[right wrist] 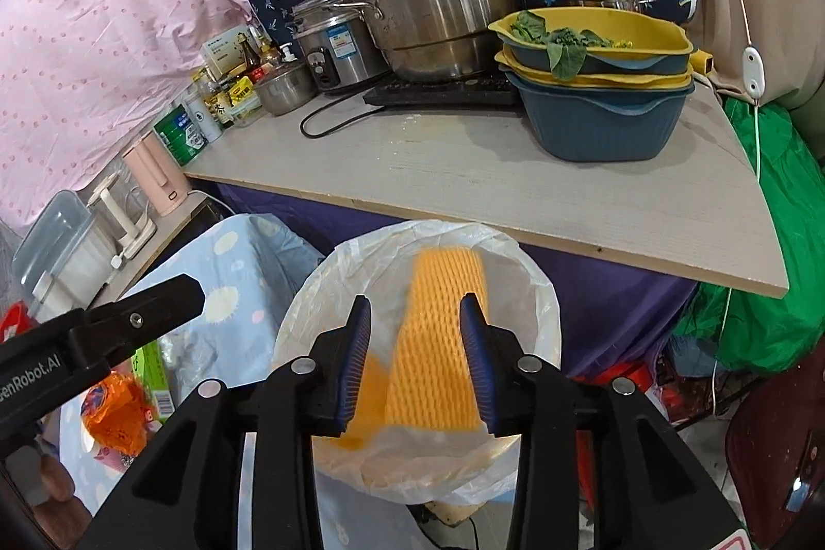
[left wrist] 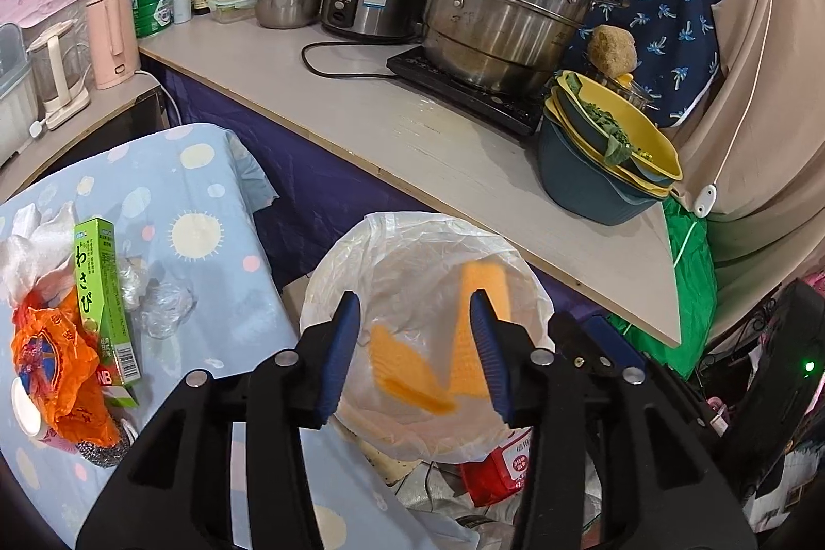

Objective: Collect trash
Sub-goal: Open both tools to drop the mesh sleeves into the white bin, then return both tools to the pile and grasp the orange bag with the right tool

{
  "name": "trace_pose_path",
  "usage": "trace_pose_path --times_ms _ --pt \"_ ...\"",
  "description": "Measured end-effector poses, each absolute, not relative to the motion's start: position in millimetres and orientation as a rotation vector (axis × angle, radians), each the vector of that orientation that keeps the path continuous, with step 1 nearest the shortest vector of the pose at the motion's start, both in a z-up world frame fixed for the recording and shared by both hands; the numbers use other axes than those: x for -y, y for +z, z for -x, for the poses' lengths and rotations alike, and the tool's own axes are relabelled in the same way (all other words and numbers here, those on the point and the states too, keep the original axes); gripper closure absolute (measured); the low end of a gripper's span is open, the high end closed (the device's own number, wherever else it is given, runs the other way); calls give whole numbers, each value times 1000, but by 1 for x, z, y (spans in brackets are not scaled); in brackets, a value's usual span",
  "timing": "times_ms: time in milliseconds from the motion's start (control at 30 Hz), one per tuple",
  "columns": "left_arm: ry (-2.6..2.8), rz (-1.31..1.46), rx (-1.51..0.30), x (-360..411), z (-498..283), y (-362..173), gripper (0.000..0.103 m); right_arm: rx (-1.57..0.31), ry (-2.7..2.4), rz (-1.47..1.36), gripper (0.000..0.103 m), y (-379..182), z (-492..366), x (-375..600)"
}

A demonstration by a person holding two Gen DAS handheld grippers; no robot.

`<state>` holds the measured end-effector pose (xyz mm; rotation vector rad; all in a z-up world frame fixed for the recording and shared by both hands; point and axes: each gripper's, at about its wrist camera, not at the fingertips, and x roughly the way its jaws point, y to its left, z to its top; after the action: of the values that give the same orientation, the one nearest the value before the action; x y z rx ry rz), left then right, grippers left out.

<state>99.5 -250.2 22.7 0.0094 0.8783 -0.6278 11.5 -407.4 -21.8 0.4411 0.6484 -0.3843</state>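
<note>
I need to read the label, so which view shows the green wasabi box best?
Left wrist view: the green wasabi box lies in full view on the blue cloth. The right wrist view shows only a corner behind the left gripper.

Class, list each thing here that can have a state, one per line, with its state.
Left hand-held gripper: open, empty.
Right hand-held gripper: open, empty.
Bin bag: open.
Orange foam nets: in the bag.
Wasabi box: on the table.
Steamer pot: lidded.
</note>
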Motion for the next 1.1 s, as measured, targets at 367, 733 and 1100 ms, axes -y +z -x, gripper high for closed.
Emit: trace_pose_path --times_ms 367,733,1100 --pt "-595 22 -866 234 -102 32 54 -614 -377 -438 62 -7 -4 402" --pt "-520 43 -814 193 -92 48 42 -594 -330 -415 60 8 1 374" --pt "-367 74 -831 118 -90 41 36 -612 -224 -373 55 11 -3 318"
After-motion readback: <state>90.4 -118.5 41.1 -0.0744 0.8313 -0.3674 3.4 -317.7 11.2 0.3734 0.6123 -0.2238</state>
